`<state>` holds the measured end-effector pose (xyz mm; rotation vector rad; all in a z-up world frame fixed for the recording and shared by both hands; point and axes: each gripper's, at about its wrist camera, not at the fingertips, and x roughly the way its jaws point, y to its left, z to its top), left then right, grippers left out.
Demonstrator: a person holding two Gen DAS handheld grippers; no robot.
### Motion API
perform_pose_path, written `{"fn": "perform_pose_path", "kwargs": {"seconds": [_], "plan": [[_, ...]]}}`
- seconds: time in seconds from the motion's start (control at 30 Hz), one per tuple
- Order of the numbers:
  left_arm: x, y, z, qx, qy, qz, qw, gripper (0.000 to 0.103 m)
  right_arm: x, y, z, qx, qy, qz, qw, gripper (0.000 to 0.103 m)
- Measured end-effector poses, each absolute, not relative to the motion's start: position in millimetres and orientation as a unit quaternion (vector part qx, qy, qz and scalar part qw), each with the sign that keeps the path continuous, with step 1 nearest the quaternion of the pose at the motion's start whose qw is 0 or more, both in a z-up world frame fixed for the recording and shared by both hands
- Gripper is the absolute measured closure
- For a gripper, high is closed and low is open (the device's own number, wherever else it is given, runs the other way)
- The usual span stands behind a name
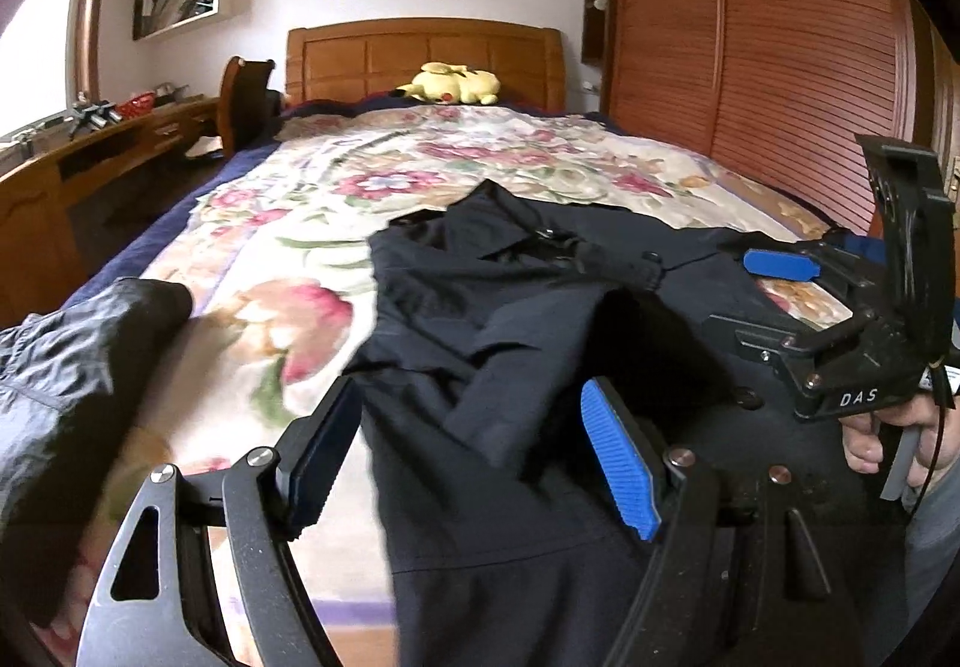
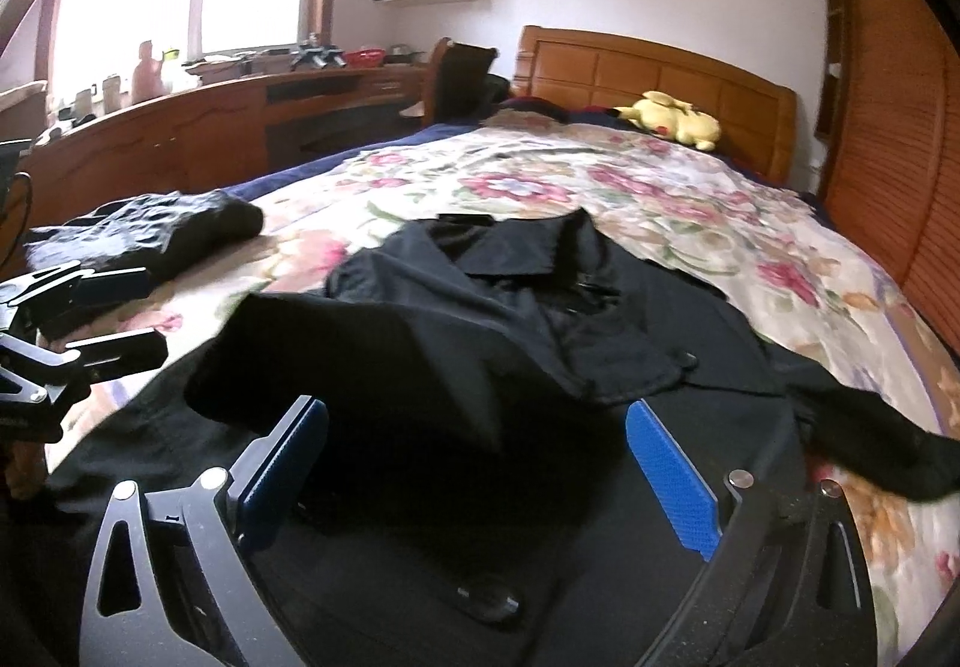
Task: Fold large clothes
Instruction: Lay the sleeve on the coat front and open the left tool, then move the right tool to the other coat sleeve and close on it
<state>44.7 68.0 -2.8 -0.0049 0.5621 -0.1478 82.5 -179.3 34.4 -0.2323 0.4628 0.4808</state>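
Lying at frame centre: dark coat is spreading over the floral bedspread, lower hem cut off.
Left gripper: jaws gaping, holding nothing.
Right gripper: jaws gaping, hovering empty.

The coat is black. The bedspread has pink flowers on cream, and the plush toy is yellow.

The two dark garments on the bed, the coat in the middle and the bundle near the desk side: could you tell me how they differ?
The black coat lies spread open, collar and buttons showing; the dark bundle is gathered into a compact heap. The coat covers far more of the floral bedspread than the bundle does. The coat's cloth looks matte and smooth, the bundle's shiny and crinkled. Both are dark, and neither gripper holds them.
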Motion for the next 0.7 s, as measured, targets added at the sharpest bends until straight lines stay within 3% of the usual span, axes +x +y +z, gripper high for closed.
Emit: {"fn": "perform_pose_path", "kwargs": {"seconds": [0.17, 0.37, 0.47, 0.6, 0.7], "plan": [[44, 84, -8, 0.002, 0.275, -0.053, 0.960, 0.026, 88, -155, 32, -0.126, 0.228, 0.258, 0.930, 0.008], [42, 95, -14, -0.002, 0.279, -0.045, 0.959, 0.026, 94, -133, 27, -0.146, 0.231, 0.280, 0.920, 0.025], [40, 99, -16, -0.002, 0.281, -0.043, 0.959, 0.026, 98, -126, 24, -0.155, 0.234, 0.281, 0.918, 0.043], [39, 100, -18, -0.002, 0.281, -0.041, 0.959, 0.026, 100, -127, 26, -0.151, 0.232, 0.283, 0.918, 0.091], [37, 99, -17, -0.004, 0.280, -0.046, 0.959, 0.026, 96, -131, 29, -0.148, 0.218, 0.277, 0.924, 0.096]]}}
